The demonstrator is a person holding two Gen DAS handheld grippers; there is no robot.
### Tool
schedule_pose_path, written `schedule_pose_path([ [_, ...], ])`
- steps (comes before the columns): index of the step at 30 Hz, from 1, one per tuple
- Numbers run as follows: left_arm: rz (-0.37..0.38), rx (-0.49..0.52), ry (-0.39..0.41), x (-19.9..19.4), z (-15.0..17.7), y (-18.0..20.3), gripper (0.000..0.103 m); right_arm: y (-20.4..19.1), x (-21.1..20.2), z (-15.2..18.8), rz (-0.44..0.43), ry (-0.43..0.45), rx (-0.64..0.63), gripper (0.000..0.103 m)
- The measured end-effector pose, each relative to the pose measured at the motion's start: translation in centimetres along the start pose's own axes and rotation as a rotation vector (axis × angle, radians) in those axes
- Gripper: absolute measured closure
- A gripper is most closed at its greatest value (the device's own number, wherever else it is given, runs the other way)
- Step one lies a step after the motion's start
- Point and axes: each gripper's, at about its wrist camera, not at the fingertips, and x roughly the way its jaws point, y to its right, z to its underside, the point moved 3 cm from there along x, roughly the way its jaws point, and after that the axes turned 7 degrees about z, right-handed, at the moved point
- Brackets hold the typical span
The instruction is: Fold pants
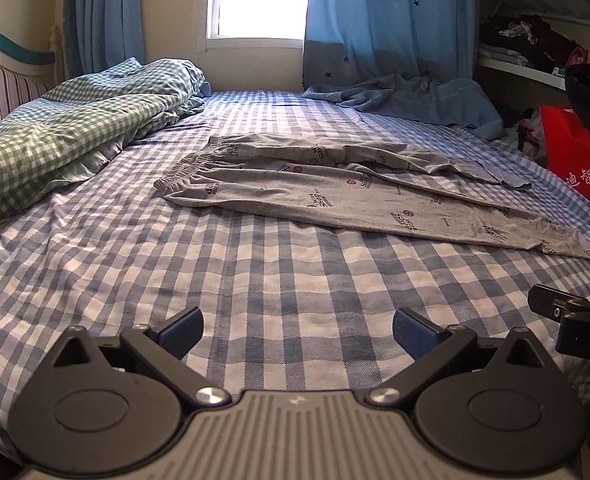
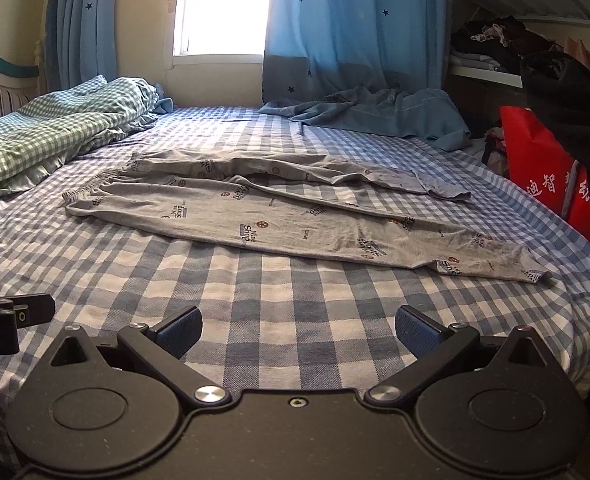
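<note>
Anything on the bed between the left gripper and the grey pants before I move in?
Nothing: in the left wrist view only bare checked sheet lies between the open left gripper and the grey pants.

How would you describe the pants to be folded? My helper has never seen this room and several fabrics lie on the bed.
Start at the bed with the blue-and-white checked sheet under the window. In its middle lie the grey pants, spread flat, waistband to the left and legs running right. Unlike the green checked quilt at the left and the plain blue cloth below the curtain, they carry small dark printed words.
</note>
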Motion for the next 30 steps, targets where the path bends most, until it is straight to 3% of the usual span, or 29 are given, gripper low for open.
schedule_pose_path([
  [6,0.017,-0.044,-0.012,1.0,-1.7,-1.0,0.0,-0.1,-0.2,-1.0,-0.001,0.035,-0.028,0.001],
  [13,-0.03,-0.06,-0.042,4.1,-5.9,-2.4,0.0,0.7,2.3,-3.6,-0.066,0.08,-0.005,0.001],
  [22,-0.112,-0.004,-0.016,7.9,-13.9,-3.1,0.0,3.5,6.9,-9.2,-0.211,0.14,0.063,0.001],
  [30,-0.14,0.058,-0.002,11.3,-19.5,-4.2,0.0,5.4,10.8,-15.0,-0.246,0.213,0.061,0.0],
])
